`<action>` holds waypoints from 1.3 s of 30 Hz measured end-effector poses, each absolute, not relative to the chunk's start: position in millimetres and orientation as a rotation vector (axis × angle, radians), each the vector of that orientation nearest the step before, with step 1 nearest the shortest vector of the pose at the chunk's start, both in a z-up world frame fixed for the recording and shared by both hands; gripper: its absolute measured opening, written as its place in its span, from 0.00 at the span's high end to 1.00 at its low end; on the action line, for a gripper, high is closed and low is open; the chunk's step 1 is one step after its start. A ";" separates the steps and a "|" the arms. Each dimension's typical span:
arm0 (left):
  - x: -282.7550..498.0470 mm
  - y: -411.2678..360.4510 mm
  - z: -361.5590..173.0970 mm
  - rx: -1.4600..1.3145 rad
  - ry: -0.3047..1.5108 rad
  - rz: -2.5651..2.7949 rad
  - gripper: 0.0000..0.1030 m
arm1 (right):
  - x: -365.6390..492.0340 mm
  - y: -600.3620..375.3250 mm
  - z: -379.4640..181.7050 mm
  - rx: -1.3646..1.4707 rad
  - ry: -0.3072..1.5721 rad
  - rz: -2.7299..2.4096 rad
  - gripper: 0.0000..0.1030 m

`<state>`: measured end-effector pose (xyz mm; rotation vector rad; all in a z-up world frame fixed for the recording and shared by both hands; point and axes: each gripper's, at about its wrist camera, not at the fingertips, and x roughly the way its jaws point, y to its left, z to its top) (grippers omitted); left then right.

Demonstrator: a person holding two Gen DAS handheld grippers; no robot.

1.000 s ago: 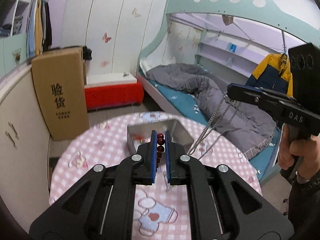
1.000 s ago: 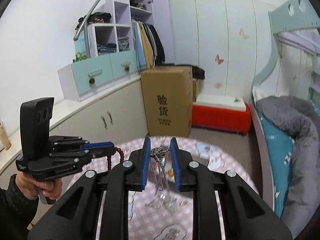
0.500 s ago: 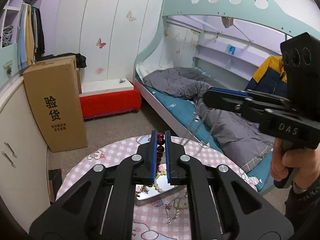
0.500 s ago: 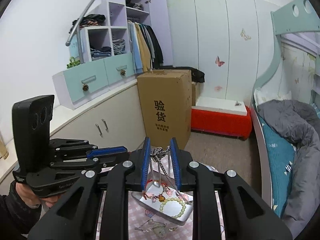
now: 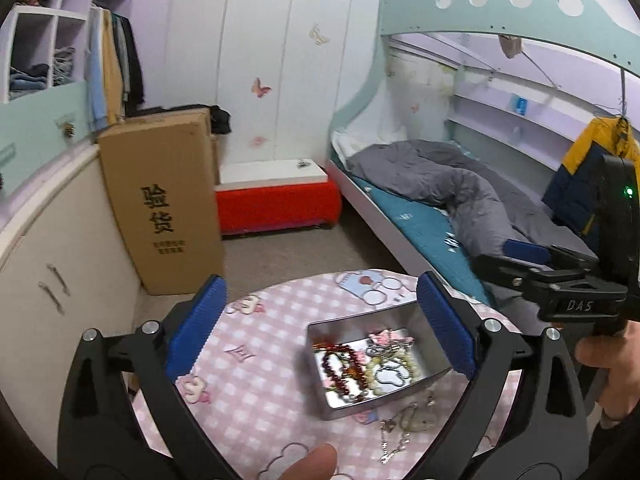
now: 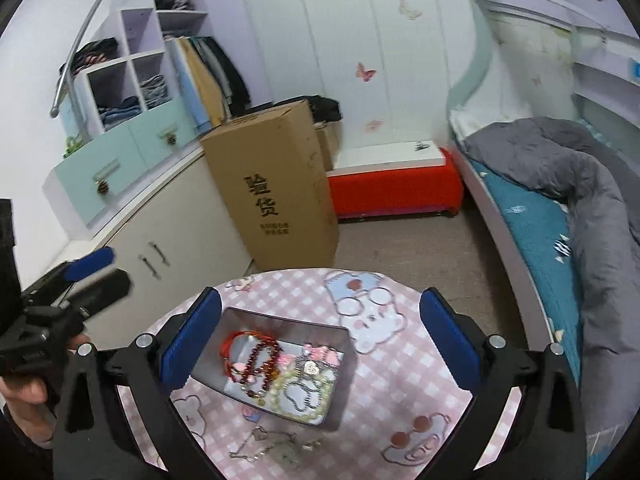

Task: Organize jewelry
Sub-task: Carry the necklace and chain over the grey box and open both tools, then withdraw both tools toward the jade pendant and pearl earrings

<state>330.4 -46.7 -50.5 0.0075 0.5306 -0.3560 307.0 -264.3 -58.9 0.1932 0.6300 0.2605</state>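
An open metal tin (image 5: 362, 315) (image 6: 341, 396) sits on the round table with the pink checked cloth (image 5: 248, 364) (image 6: 384, 384). In the tin lie a dark red bead bracelet (image 5: 345, 365) (image 6: 261, 362), a silver chain with a heart charm (image 6: 309, 368), a pale bead bracelet (image 6: 306, 410) and a red cord. My left gripper (image 5: 320, 326) hovers over the tin, jaws opening, nothing between the pads. My right gripper (image 6: 320, 338) also hangs above the tin, jaws opening and empty. More loose chains (image 5: 404, 426) (image 6: 274, 446) lie on the cloth in front of the tin.
A tall cardboard box (image 6: 276, 188) stands on the floor beyond the table, next to a white cupboard (image 6: 172, 240). A red bench (image 6: 394, 192) is against the wall. A bed with a grey quilt (image 5: 452, 184) runs along the right. A fingertip (image 5: 316, 458) shows at the left view's bottom edge.
Both grippers were shut, the left on the dark red bracelet, the right on the silver chain. Both have moved over the tin and opened; bracelet and chain now lie in the tin.
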 end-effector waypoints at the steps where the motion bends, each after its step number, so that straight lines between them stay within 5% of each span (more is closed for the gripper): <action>1: 328.2 -43.5 -49.9 0.005 0.526 -0.348 0.09 | 304.8 -266.9 -59.2 0.201 0.627 0.254 0.07; 21: 236.2 -25.9 -25.1 0.011 0.404 -0.288 0.08 | 214.8 -277.3 -15.5 0.195 0.496 0.185 0.07; 39: 188.0 -23.8 -61.2 0.011 0.435 -0.330 0.08 | 136.3 -274.9 -40.0 0.160 0.498 0.116 0.07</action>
